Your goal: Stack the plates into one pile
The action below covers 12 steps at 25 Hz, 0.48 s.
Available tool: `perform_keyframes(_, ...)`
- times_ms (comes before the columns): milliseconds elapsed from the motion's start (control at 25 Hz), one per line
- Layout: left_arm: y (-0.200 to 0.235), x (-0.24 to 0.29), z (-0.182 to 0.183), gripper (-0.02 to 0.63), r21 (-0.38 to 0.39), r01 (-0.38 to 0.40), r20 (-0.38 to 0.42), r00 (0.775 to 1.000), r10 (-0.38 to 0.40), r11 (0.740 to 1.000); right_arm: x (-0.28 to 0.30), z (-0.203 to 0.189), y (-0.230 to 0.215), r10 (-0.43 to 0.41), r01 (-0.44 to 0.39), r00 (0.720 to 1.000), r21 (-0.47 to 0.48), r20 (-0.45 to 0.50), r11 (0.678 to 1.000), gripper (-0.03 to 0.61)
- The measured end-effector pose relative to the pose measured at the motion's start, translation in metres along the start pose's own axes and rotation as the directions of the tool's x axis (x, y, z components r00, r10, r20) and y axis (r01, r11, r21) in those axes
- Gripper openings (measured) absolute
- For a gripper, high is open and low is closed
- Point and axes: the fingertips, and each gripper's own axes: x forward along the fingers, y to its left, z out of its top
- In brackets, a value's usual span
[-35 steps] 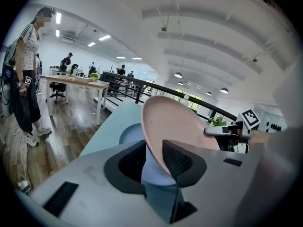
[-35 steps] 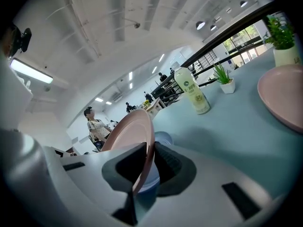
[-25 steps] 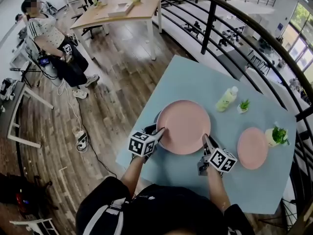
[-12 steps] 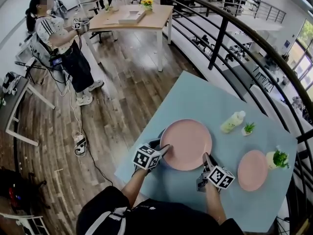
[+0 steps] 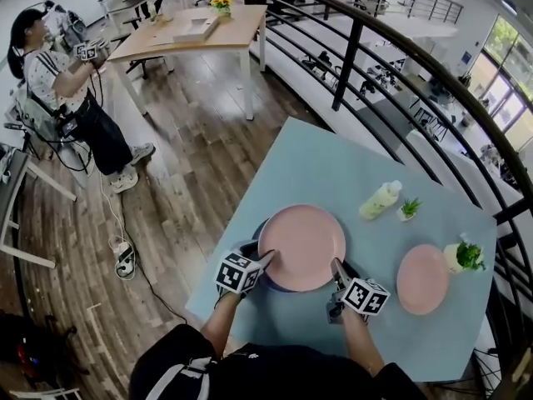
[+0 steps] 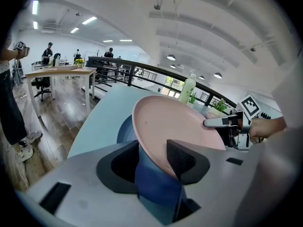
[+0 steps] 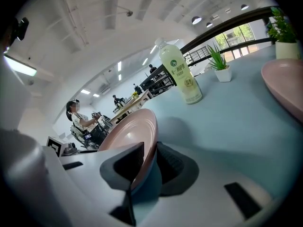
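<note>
Right gripper [image 7: 149, 146] clamped on the pink plate [image 7: 130, 134] rim, blue plate [image 7: 144, 186] beneath.
Bottle [image 7: 181, 77] and 1 small potted plant [image 7: 220, 69] stand at 1 o'clock; 2nd pink plate [image 7: 284, 86] at 2 o'clock.

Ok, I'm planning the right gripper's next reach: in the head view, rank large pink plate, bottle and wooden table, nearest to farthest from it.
1. large pink plate, rim between the jaws of the right gripper.
2. bottle, farther back on the blue table.
3. wooden table, far off at upper left.
</note>
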Motion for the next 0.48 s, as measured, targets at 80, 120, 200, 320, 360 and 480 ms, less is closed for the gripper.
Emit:
perform_keyframes(80,-0.001,0.001,-0.007,0.166,0.01,-0.001,-0.025,1.0,0.001,1.0,-0.001,-0.002,0.001,0.0,0.0,1.0,-0.025,-0.007,1.0,0.093)
perform_keyframes(120,-0.001,0.002,-0.008,0.168,0.016,0.002,-0.033,0.999,-0.001,1.0,-0.002,-0.001,0.002,-0.001,0.001,1.0,-0.042,-0.008,0.999,0.102)
perform_keyframes(200,-0.002,0.003,-0.008,0.172,0.013,0.012,-0.027,1.0,-0.012,1.0,-0.003,0.0,0.003,-0.002,0.002,1.0,-0.069,-0.005,0.998,0.111)
perform_keyframes(320,0.001,0.001,-0.005,0.172,-0.022,0.02,0.008,1.0,-0.02,1.0,-0.002,-0.002,0.008,0.006,-0.006,1.0,-0.084,-0.006,0.996,0.141)
perform_keyframes(360,0.003,-0.001,-0.005,0.172,-0.023,0.016,0.011,1.0,-0.016,1.0,-0.001,-0.003,0.011,0.008,-0.008,1.0,-0.088,-0.006,0.996,0.153)
perform_keyframes(480,0.008,-0.005,-0.006,0.184,0.011,-0.006,0.012,1.0,0.006,1.0,0.001,0.0,0.014,-0.006,0.007,1.0,-0.11,0.01,0.994,0.175)
